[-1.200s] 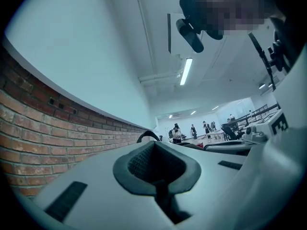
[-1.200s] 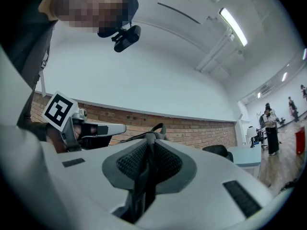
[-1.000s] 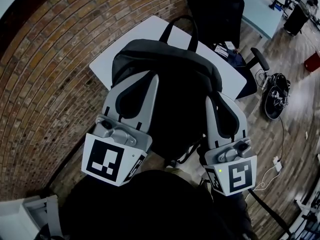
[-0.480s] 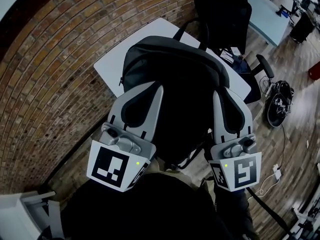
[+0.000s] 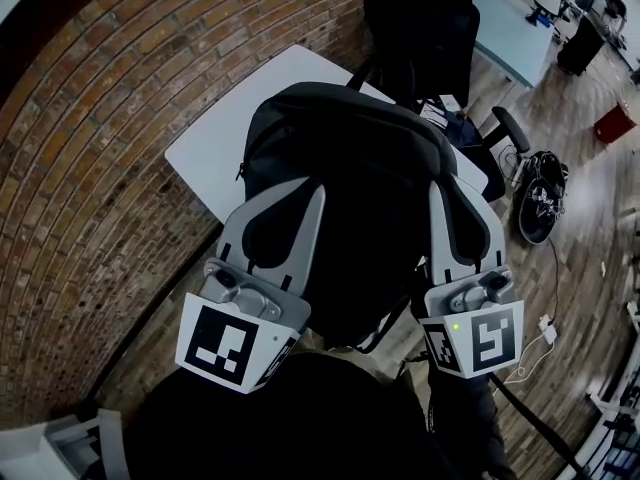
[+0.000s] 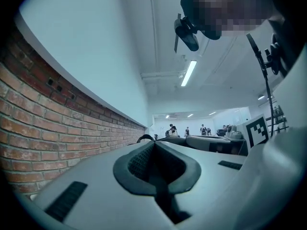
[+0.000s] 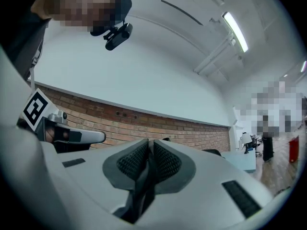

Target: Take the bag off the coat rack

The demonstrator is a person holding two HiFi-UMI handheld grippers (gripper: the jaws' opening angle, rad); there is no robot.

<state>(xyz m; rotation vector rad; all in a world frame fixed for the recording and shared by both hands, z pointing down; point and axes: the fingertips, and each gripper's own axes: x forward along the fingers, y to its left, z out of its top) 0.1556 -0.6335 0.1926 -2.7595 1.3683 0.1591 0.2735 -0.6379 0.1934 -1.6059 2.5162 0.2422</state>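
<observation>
Nearest the person, the left gripper [image 5: 308, 186] and the right gripper [image 5: 446, 190] each point away from the body with their jaws pressed together on dark material of the bag [image 5: 350, 158]. In the right gripper view a dark strap [image 7: 143, 186] runs down from between the pads, and the left gripper view shows a similar dark strip caught in its closed jaws. The bag, a black backpack, hangs between the two grippers over the near edge of the white counter [image 5: 215, 138], which stands against the brick wall [image 5: 90, 138]. A dark office chair [image 5: 420, 28] sits beyond. No coat rack shows in any view, so the lifting-off looks done and the bag is being carried. What seems left is to set it down, probably on the counter, and let go. Compared with a second ago, both grips look the same, but the bag now covers more of the counter's far side, hides its own top loop, and more bare counter shows at the left.
</observation>
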